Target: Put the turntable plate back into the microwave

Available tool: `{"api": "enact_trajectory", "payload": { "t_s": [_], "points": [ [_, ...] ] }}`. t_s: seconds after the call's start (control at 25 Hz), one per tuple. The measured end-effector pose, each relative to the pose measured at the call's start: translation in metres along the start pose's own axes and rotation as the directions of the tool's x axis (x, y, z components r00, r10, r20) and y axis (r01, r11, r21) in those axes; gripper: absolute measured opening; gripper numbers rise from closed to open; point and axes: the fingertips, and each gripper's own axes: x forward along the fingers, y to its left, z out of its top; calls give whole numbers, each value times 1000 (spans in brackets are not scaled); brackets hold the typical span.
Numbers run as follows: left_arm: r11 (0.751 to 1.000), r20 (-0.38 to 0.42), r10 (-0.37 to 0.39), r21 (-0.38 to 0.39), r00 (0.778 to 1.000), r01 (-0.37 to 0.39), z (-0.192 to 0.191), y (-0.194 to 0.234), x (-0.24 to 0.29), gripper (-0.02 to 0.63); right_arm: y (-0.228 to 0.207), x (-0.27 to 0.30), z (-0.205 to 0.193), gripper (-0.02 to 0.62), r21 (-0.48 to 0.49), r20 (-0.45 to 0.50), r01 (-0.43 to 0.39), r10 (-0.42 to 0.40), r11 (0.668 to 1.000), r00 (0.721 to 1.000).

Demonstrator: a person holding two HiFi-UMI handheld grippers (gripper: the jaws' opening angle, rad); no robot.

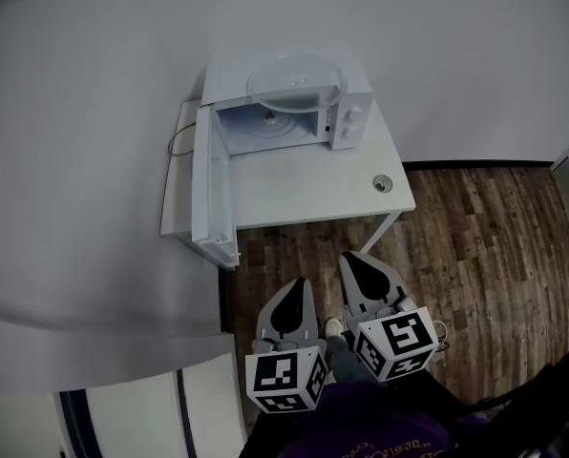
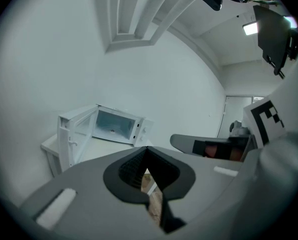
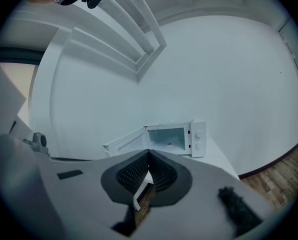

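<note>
Your left gripper [image 1: 295, 286] has its jaws pressed fully together with nothing between them; its own view confirms the dark pads meet along one line at the tip [image 2: 147, 150]. Your right gripper [image 1: 352, 259] is in the same condition, jaws together and empty, as its own view shows [image 3: 148, 154]. Both sit side by side low in the head view, over the wooden floor [image 1: 475, 246], short of the white table [image 1: 313, 184] and touching nothing on it. The turntable plate [image 1: 296, 82] lies flat on top of the microwave [image 1: 349, 118], at the far side of the table and well apart from both grippers. The microwave door [image 1: 213, 184] stands swung wide open to the left (the cavity is exposed in both gripper views [image 2: 114, 126] [image 3: 171, 138]).
</note>
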Motion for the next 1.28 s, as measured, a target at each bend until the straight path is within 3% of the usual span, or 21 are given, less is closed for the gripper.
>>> {"api": "enact_trajectory", "payload": {
  "t_s": [0.52, 0.88, 1.28],
  "points": [
    [999, -10, 48, 3, 999, -48, 16, -9, 76, 3, -65, 48, 21, 2, 5, 9, -55, 55, 998, 998],
    [994, -41, 105, -33, 994, -106, 3, 11, 90, 3, -72, 73, 16, 2, 11, -14, -82, 82, 997, 997],
    [1000, -31, 13, -1, 999, -13, 32, 32, 140, 3, -88, 124, 25, 2, 20, -20, -22, 22, 1000, 1000]
  ]
}}
